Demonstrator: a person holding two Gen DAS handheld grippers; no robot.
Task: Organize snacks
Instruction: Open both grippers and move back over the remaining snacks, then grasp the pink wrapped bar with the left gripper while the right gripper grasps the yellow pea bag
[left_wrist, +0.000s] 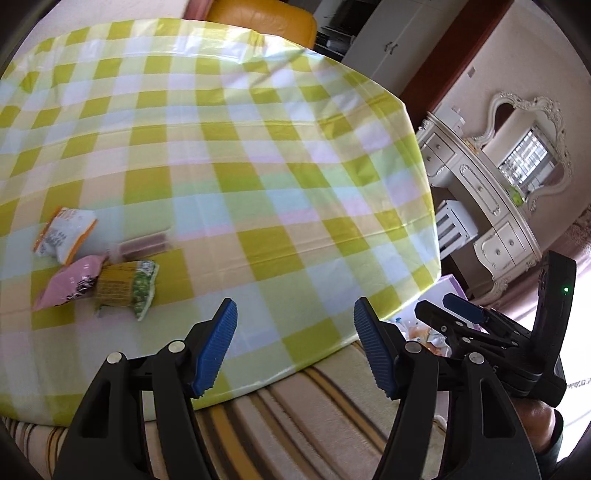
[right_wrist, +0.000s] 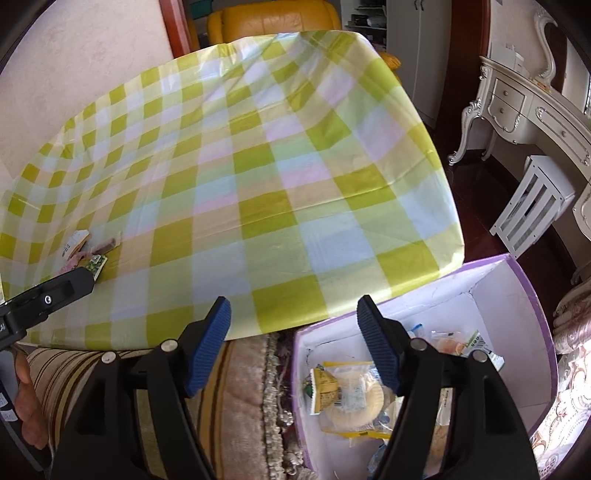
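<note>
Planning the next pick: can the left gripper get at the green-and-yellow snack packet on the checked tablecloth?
Probably yes. The left gripper is open and empty; the green-and-yellow snack packet lies ahead to its left, bare cloth between. A pink packet touches its far side.

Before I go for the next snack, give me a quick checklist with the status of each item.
1. Left hand-held gripper open, nothing between its pads: ok.
2. Right hand-held gripper open and empty: ok.
3. Snack packets left on the checked tablecloth: ok, about four in a cluster.
4. Path from left hand-held gripper to the packets free: ok.
5. Purple box open, with room: ok.
6. Packets overlapping: cannot tell, blurred.
</note>
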